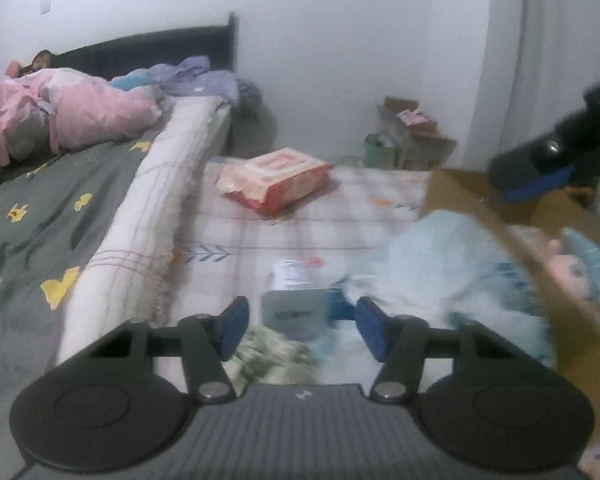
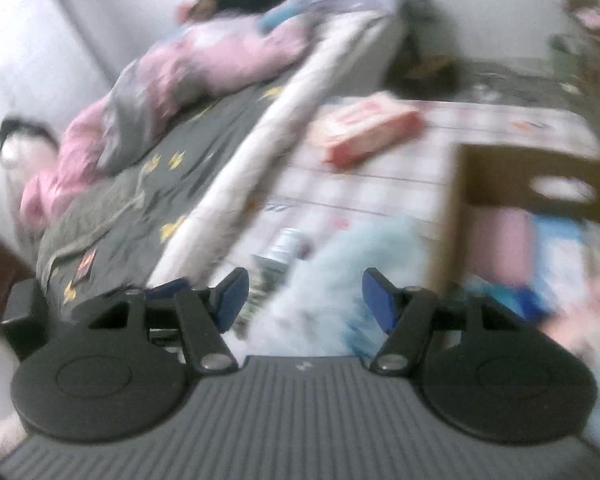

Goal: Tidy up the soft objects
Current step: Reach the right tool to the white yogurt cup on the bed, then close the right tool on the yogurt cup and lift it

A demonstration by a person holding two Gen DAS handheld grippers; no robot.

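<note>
Both our grippers are spread and empty: the left gripper [image 1: 302, 328] hangs over the near edge of the checked pale floor mat [image 1: 284, 224], the right gripper [image 2: 305, 300] over the fluffy pale-blue soft bundle [image 2: 324, 280]. That bundle lies on the mat against the left wall of the brown cardboard box [image 2: 496, 172], where pink and blue soft things already sit. We judge the bundle comes next: pinch deep into its bulk, lift clear of the box wall, then release inside. The red-and-white wipes pack [image 1: 274, 178] near the mat's far edge can wait.
</note>
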